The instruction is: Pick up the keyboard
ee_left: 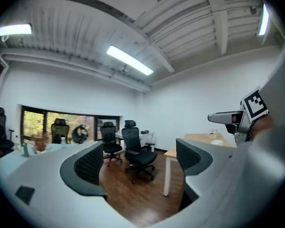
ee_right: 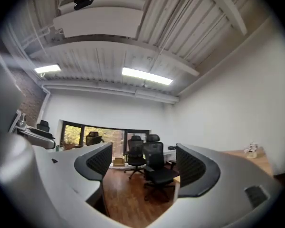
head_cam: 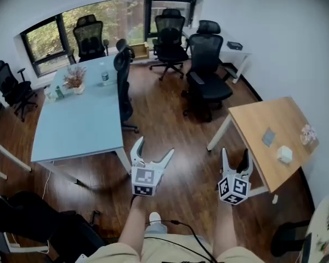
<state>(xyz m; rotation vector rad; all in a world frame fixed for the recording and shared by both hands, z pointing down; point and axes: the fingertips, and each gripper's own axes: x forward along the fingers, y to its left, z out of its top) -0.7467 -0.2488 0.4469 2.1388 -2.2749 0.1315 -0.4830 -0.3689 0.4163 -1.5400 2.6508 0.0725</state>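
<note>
While the left gripper (head_cam: pixel 155 145) gapes empty, a vase (head_cam: pixel 78 90) holds flowers (head_cam: pixel 74 75).

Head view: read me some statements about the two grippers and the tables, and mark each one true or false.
1. The left gripper and the right gripper both have their jaws apart with nothing between them. True.
2. The wooden table stands on the left gripper's side. False: it is on the right gripper's side, and the light blue table is on the left.
3. A bottle stands on the light blue table. True.
4. The wooden table has nothing on it. False: a white box and a grey flat item lie on it.
</note>
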